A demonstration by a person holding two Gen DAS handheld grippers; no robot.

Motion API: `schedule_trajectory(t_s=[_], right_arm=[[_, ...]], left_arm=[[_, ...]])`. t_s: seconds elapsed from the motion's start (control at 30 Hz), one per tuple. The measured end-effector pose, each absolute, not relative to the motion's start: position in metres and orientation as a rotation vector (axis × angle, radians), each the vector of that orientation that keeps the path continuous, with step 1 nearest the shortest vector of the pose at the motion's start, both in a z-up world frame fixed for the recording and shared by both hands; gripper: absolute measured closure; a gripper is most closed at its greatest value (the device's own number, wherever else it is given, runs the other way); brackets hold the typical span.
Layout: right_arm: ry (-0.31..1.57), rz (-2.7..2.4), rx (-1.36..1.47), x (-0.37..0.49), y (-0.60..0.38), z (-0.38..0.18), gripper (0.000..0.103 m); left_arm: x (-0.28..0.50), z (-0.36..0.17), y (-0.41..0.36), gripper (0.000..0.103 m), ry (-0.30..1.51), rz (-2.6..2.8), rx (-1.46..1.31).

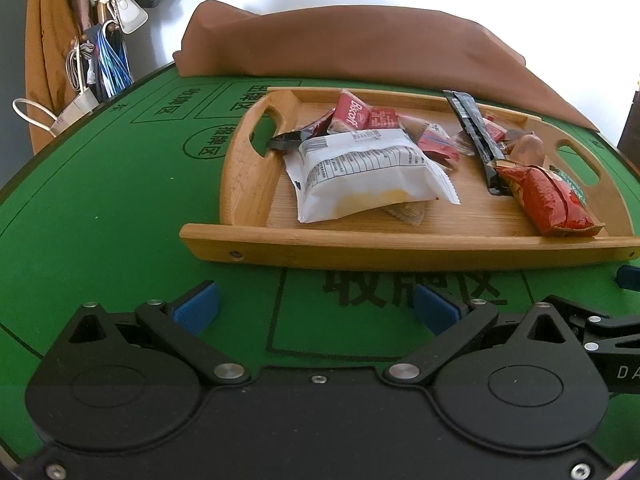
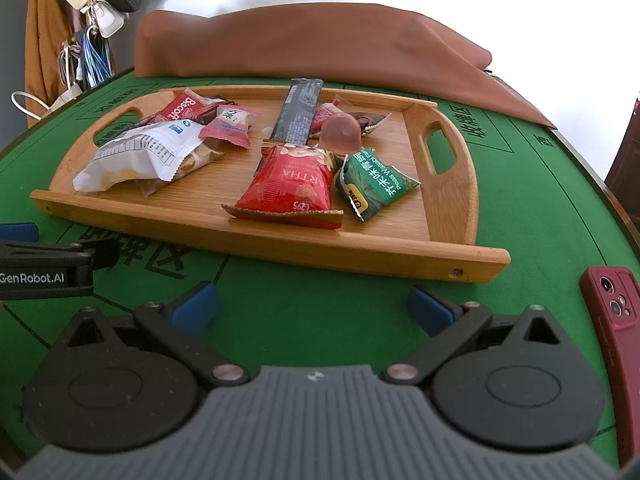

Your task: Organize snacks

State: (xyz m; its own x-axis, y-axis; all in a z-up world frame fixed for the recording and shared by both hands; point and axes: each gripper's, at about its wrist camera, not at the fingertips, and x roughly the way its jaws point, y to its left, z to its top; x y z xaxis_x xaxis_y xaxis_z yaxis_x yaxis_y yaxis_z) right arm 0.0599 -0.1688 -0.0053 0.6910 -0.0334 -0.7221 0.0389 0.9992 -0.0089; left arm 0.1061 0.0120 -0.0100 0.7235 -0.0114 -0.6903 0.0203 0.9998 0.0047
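A bamboo tray [image 1: 248, 172] [image 2: 360, 248] on the green table holds several snacks. Among them are a white packet [image 1: 360, 176] [image 2: 140, 156], a red packet [image 1: 548, 200] [image 2: 292, 188], a green packet [image 2: 376, 184], a long black stick pack [image 1: 476, 136] [image 2: 298, 112], a Biscoff biscuit [image 1: 352, 114] [image 2: 180, 108] and a pink jelly cup [image 2: 340, 132]. My left gripper [image 1: 316, 308] stands open in front of the tray's near rim, holding nothing. My right gripper [image 2: 312, 306] is open too, just short of the tray, empty. The left gripper's body [image 2: 44, 272] shows at the left edge of the right wrist view.
A dark red phone [image 2: 616, 328] lies on the table at my right. A brown cloth-covered bundle [image 1: 360, 44] [image 2: 312, 40] sits behind the tray. Bags, cables and a hat hang at the back left [image 1: 104, 20]. Green felt [image 1: 100, 200] stretches left of the tray.
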Motion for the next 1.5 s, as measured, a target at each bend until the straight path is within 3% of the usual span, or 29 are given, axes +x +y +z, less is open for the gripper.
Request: schedule_trajectory(t_s=[1.5], right_arm=[[0.8,-0.048,0.016,0.0579,-0.1681,-0.0062,0.0]], left_arm=[[0.1066,-0.0097,0.0118,0.0,0.761,-0.006,0.007]])
